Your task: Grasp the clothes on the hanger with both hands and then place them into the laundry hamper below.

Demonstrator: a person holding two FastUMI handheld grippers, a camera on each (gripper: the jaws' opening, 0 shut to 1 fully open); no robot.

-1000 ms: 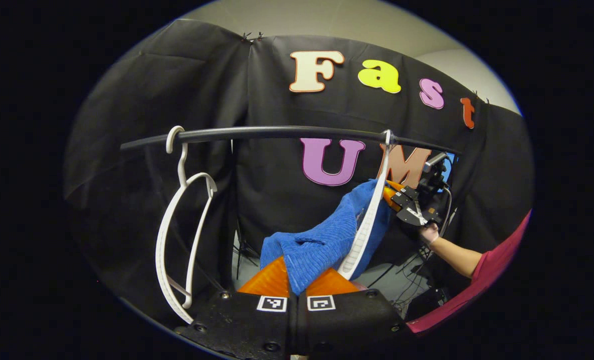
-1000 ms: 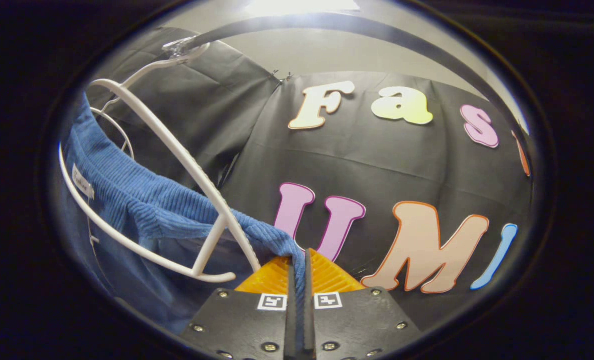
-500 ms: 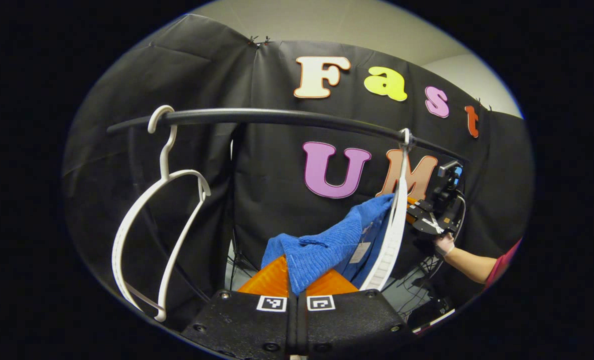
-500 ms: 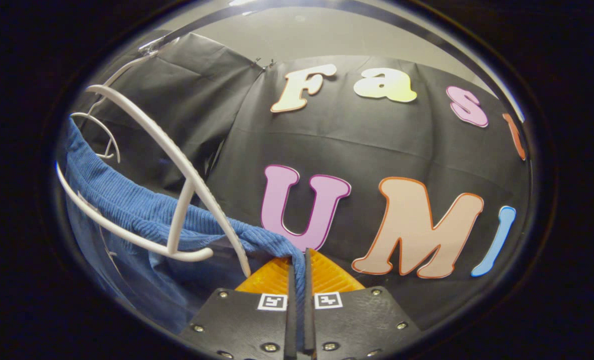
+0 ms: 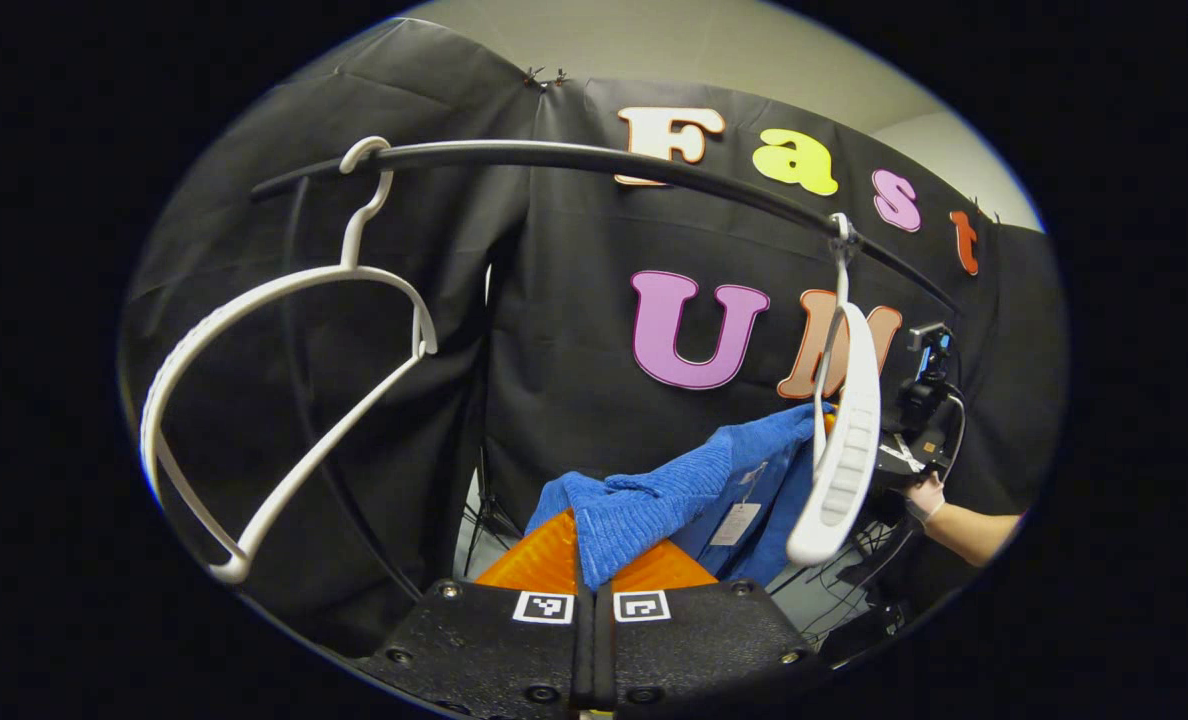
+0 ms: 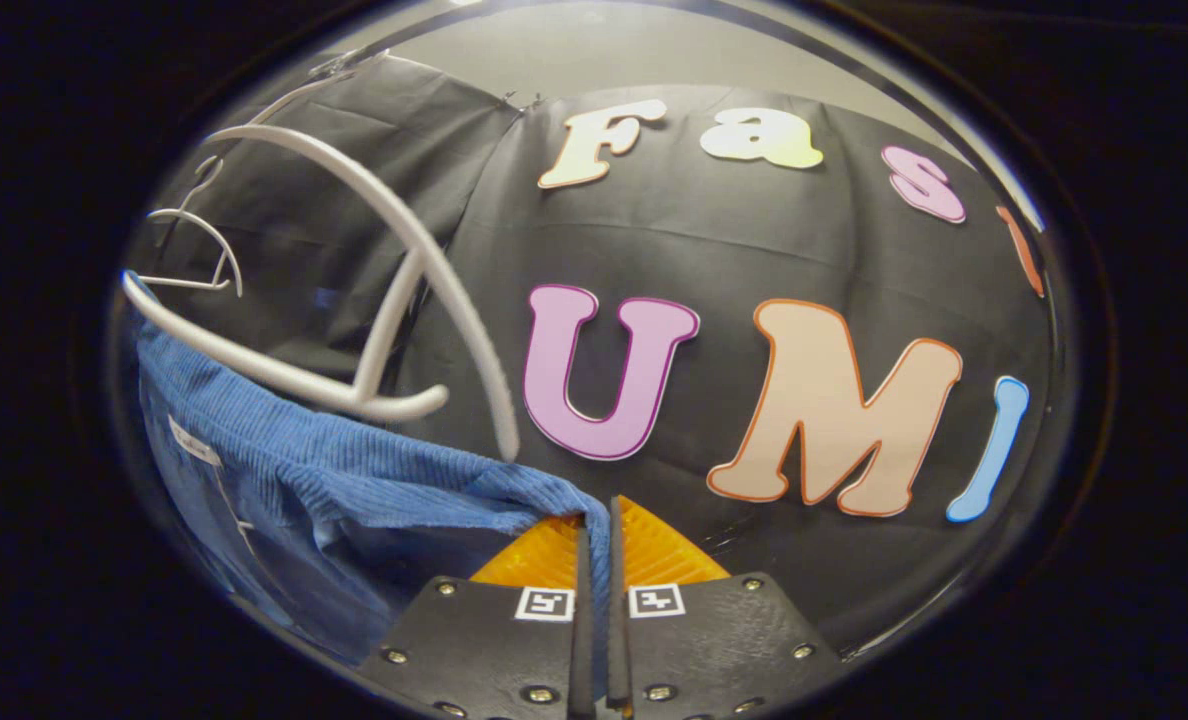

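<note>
Lowered clear of its hanger (image 6: 424,290), the soft, light blue garment (image 5: 644,505) sags between left tongs (image 5: 594,545) and right tongs (image 6: 594,535), each clamped on one edge.

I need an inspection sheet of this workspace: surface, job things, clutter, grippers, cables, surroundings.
Surface: nothing seen.
Job's things: blue ribbed knit garment is off the near white plastic hanger and stretched between both grippers; hamper not seen.
Clutter: second, bare white plastic hanger on the black rail.
Grippers: left gripper and right gripper each pinch a garment edge.
Cables: dark cables below the person's hand.
Surroundings: black cloth wall.
</note>
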